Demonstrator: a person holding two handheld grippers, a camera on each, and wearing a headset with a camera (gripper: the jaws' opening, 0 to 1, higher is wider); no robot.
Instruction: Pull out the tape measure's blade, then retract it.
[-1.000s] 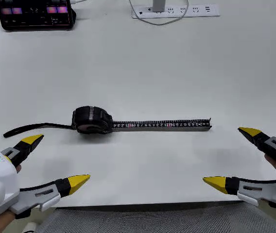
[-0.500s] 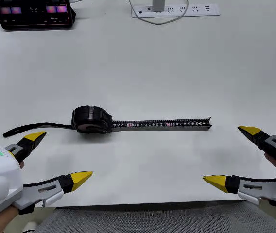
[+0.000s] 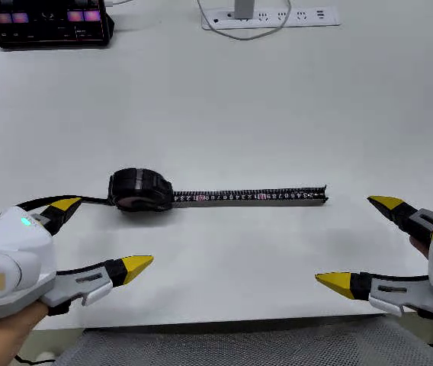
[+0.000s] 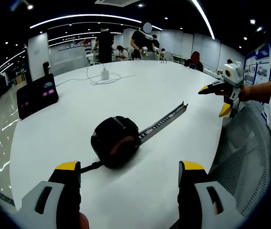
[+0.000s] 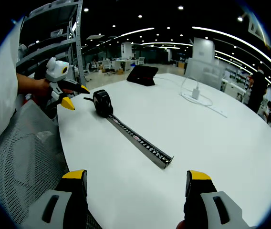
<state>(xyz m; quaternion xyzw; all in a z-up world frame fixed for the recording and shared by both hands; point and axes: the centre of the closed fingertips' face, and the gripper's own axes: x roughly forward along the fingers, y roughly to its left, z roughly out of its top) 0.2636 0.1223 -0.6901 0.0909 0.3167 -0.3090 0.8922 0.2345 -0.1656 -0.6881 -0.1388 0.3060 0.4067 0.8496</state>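
Note:
A black tape measure (image 3: 140, 190) lies on the white table (image 3: 224, 99), its case (image 4: 115, 141) at the left and its blade (image 3: 251, 196) pulled out to the right. The blade's end hook (image 3: 325, 193) rests on the table. A black strap (image 3: 49, 202) trails left from the case. My left gripper (image 3: 106, 235) hovers open at the table's near left edge, just short of the case (image 5: 102, 102). At the near right my right gripper (image 3: 357, 240) is open too, a little right of the blade's tip (image 5: 165, 162). Neither touches the tape.
A dark tablet (image 3: 49, 21) with lit pink tiles stands at the far left. A white power strip (image 3: 274, 17) with a cable lies at the far centre. A mesh chair seat (image 3: 224, 349) sits below the table's near edge. People stand in the background of the left gripper view.
My left gripper has moved forward and a little right, toward the tape measure's case. The right gripper and the tape hold their places.

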